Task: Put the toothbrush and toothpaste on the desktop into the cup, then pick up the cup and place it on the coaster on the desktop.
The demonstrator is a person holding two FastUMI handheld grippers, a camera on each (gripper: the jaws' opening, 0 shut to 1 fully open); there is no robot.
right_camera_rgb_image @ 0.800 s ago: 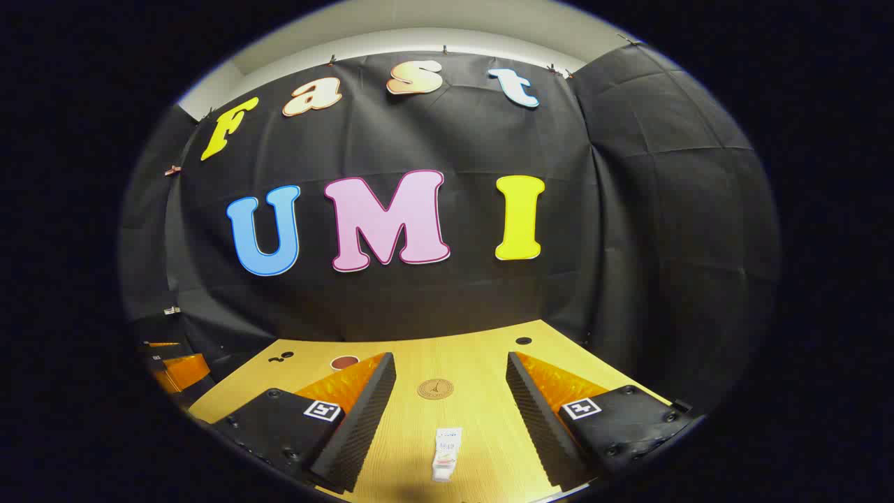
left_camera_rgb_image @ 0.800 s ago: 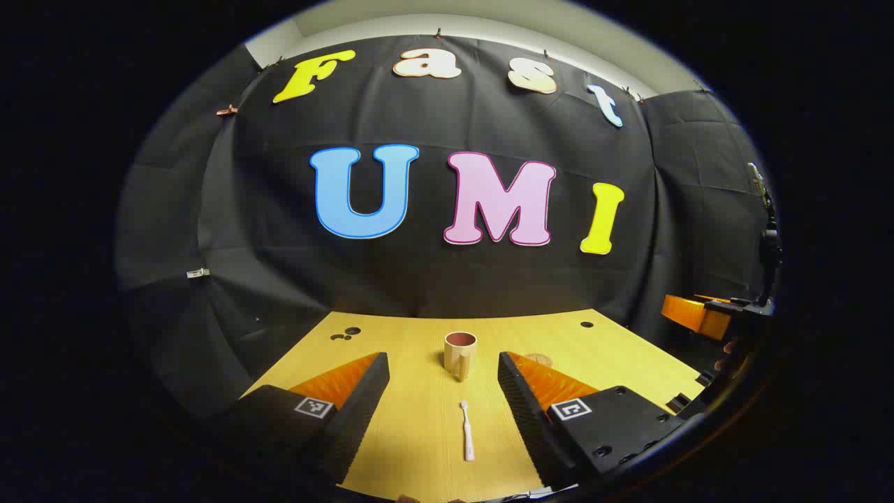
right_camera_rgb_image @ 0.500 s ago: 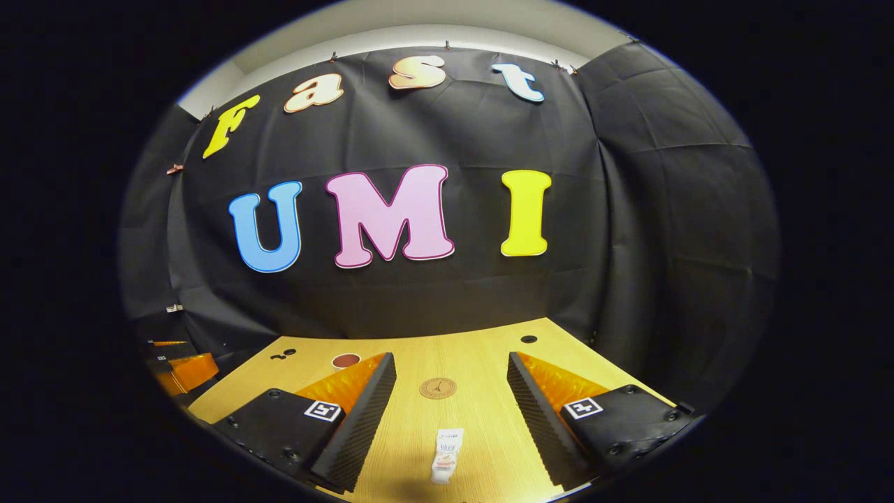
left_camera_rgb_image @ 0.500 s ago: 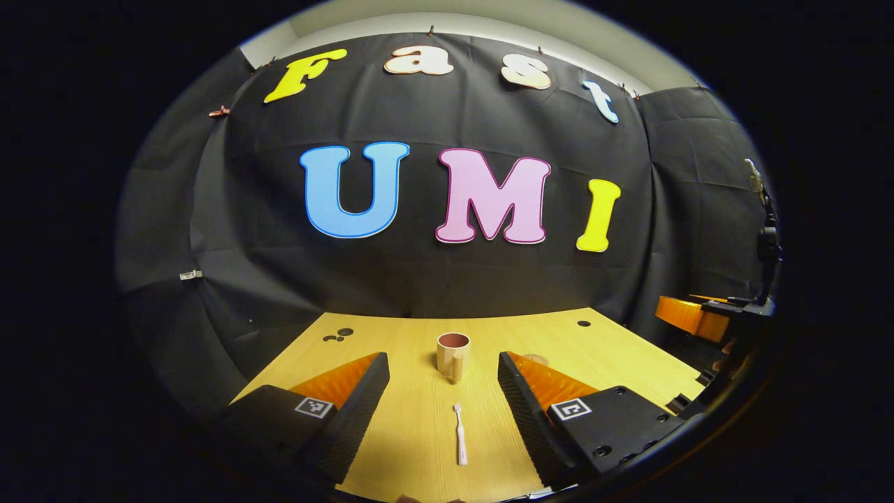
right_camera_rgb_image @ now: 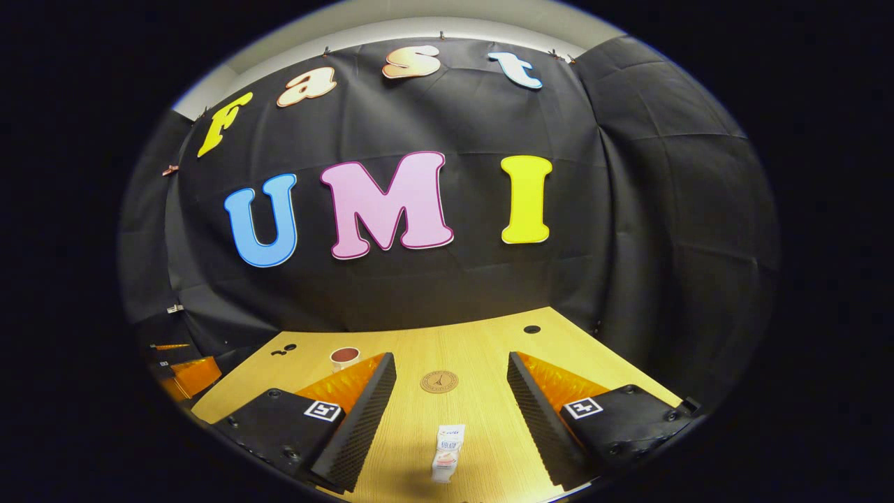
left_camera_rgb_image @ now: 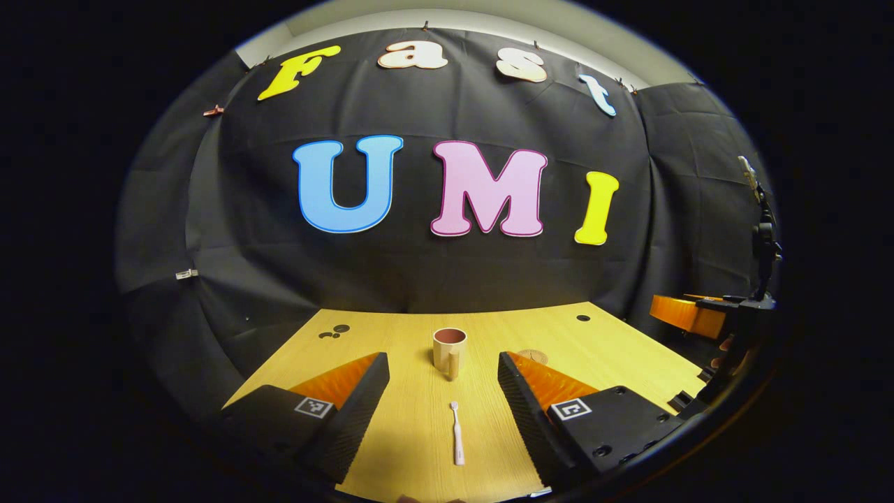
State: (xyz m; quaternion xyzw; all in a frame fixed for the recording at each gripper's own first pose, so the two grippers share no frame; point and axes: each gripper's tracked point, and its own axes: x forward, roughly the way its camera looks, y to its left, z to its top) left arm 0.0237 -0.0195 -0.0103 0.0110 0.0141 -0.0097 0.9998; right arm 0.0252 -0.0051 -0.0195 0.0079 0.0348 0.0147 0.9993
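A white toothbrush (left_camera_rgb_image: 456,433) lies lengthwise on the wooden desktop (left_camera_rgb_image: 614,353), between the fingers of my open left gripper (left_camera_rgb_image: 443,370). Beyond it stands a beige cup (left_camera_rgb_image: 448,349) with a dark red inside, its handle facing me. In the right gripper view a white toothpaste tube (right_camera_rgb_image: 447,454) lies on the desktop between the fingers of my open right gripper (right_camera_rgb_image: 450,370). Farther on lies the round brown coaster (right_camera_rgb_image: 438,381). The cup (right_camera_rgb_image: 344,357) peeks out behind that gripper's left finger. The coaster (left_camera_rgb_image: 533,355) is partly hidden by the left gripper's right finger.
The desktop (right_camera_rgb_image: 482,342) ends at the black cloth wall behind. Small dark holes (left_camera_rgb_image: 336,331) mark its far left, and another hole (right_camera_rgb_image: 531,328) its far right. The other gripper (left_camera_rgb_image: 688,316) shows at the right edge of the left gripper view.
Both views have tipped slightly, so the wall sits lower and the desk shows more. The toothbrush and cup have slid a little left and up in the left gripper view. Both grippers stay open.
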